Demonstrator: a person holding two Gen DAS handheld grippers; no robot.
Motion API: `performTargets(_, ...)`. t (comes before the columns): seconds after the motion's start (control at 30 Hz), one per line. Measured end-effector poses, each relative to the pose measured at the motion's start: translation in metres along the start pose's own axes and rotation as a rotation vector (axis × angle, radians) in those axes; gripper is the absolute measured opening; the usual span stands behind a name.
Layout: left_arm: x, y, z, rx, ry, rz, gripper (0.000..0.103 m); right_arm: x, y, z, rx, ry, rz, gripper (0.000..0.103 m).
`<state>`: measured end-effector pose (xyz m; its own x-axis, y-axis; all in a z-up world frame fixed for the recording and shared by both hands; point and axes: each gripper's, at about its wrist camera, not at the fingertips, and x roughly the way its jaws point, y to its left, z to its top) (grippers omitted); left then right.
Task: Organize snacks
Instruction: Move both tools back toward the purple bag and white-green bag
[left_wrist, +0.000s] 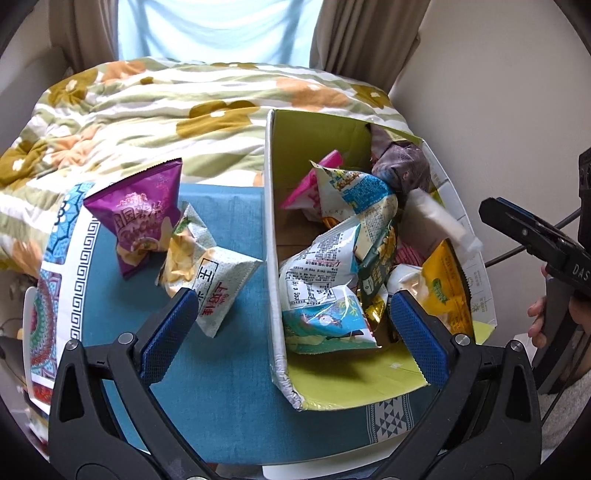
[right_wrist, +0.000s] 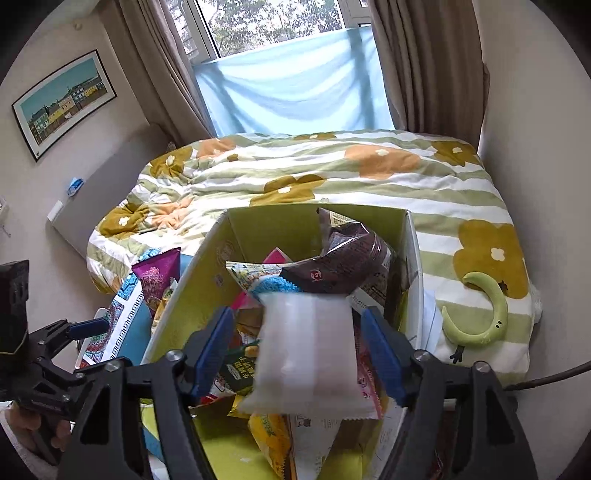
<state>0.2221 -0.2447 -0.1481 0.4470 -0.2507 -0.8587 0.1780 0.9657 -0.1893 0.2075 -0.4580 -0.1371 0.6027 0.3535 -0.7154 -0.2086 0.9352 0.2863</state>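
Your left gripper (left_wrist: 291, 314) is the closest thing in its own view, jaws spread wide with nothing between the pads, straddling the near wall of the cardboard box (left_wrist: 271, 236). Same story on your right gripper (right_wrist: 297, 354): jaws wide, and a white packet (right_wrist: 306, 350) sits blurred between the fingers with the pads not pressing on it, right over the box.

That box is green inside and stands on a blue cloth (left_wrist: 229, 387) at the edge of the bed with the flowery quilt (left_wrist: 155, 110). It's stuffed with snack bags: a dark brown bag (right_wrist: 347, 258) leaning at the back, a pink one (left_wrist: 306, 184), a couple of blue-and-white bags (left_wrist: 325, 266) crumpled in the middle, a yellow one (left_wrist: 443, 288) near the right wall.

Two snacks are outside the box on the cloth to its left: a purple bag (left_wrist: 140, 218) standing up, and a white chip bag (left_wrist: 207, 273) leaning just beside it.
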Motion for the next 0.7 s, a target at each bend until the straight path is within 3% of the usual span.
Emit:
performTargets(0.03,0.002,0.0,-0.002,-0.001,0.005,-0.001,0.103,-0.001,0.001,-0.004,0.0,0.0,0.002,0.097)
performTargets(0.3,-0.002,0.0,-0.013,0.006,0.006,-0.01,0.103,-0.002,0.006,-0.028,-0.004,0.039,-0.051,0.097)
performTargets(0.7,-0.069,0.025,-0.028,-0.005,-0.109,0.062,0.103,-0.035,0.04,-0.025,-0.032,-0.001,-0.111,0.097)
